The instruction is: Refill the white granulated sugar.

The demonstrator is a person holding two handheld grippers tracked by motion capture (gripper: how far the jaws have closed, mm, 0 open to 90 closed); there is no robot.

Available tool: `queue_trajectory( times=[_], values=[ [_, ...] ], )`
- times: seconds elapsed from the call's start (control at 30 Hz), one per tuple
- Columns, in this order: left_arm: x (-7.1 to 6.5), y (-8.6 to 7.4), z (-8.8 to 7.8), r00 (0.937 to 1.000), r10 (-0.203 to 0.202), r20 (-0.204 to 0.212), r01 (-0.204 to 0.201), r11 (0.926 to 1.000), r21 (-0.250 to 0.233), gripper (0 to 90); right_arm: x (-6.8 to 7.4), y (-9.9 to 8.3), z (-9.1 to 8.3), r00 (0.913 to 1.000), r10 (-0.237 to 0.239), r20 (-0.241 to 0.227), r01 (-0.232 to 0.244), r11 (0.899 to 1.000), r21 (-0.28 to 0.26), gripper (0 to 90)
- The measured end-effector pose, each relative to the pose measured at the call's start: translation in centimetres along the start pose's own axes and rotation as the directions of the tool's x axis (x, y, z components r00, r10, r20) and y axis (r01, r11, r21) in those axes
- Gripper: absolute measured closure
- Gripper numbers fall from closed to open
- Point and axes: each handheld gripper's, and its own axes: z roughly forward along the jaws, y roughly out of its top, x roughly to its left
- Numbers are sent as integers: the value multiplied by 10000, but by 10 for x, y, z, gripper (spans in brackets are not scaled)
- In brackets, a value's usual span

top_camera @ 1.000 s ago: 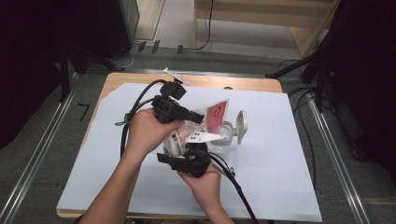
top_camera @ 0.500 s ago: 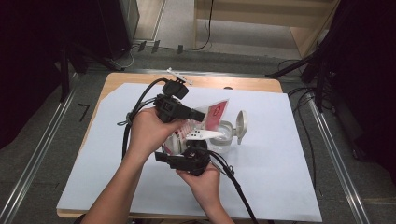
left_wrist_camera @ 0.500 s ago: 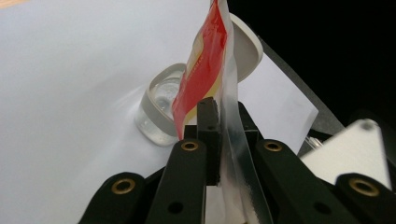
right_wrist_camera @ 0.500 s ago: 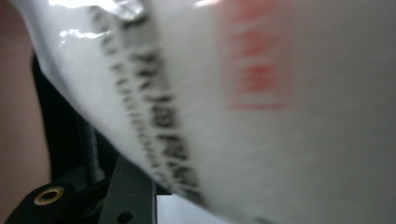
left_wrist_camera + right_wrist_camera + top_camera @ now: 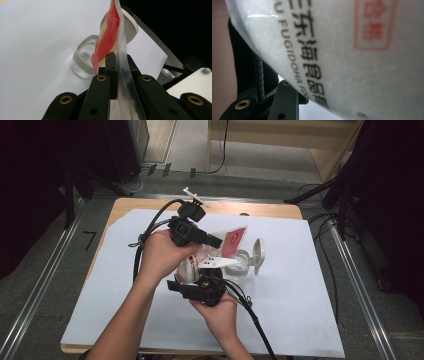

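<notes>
two grippers are sharing one packet above a white sheet (image 5: 300,310) that is covering most of the wooden table (image 5: 125,207); the sheet is giving a clean floor for anything that spills. the packet (image 5: 234,241), red and white with a clear sealed edge, is hanging in the air over the middle of the sheet, just beside and above a clear jar (image 5: 239,265) whose hinged lid (image 5: 258,254) is standing flipped open, seemingly so that the contents can go into the jar.

the left gripper (image 5: 215,241) is clenching the packet's upper edge: in the left gripper view its jaws are standing pressed together on the clear seam (image 5: 122,75), with the red face (image 5: 107,37) rising above them and the jar (image 5: 83,60) lying beyond on the sheet. holding it by the seam is probably keeping the top steady for tearing or opening.

the right gripper (image 5: 202,277) is sitting lower, at the packet's body, and its jaws have just been closing a little; in the right gripper view the printed white side (image 5: 352,62) is bulging across the lens, close against one black jaw, but i cannot tell whether the pads are actually pressing on it.
</notes>
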Motion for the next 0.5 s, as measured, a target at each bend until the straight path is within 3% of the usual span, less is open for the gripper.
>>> queue_trajectory(
  times=[0.13,0.5],
  values=[
    [1,-1,0,10000,-8,73,9,9999,-140,854,1,1,0,9999,-112,98,112,9999,-16,620],
    [-4,-4,-3,9998,214,-6,-214,9995,-252,795,-1,0,0,9968,617,-514,-637,9973,-371,627]
  ],
)
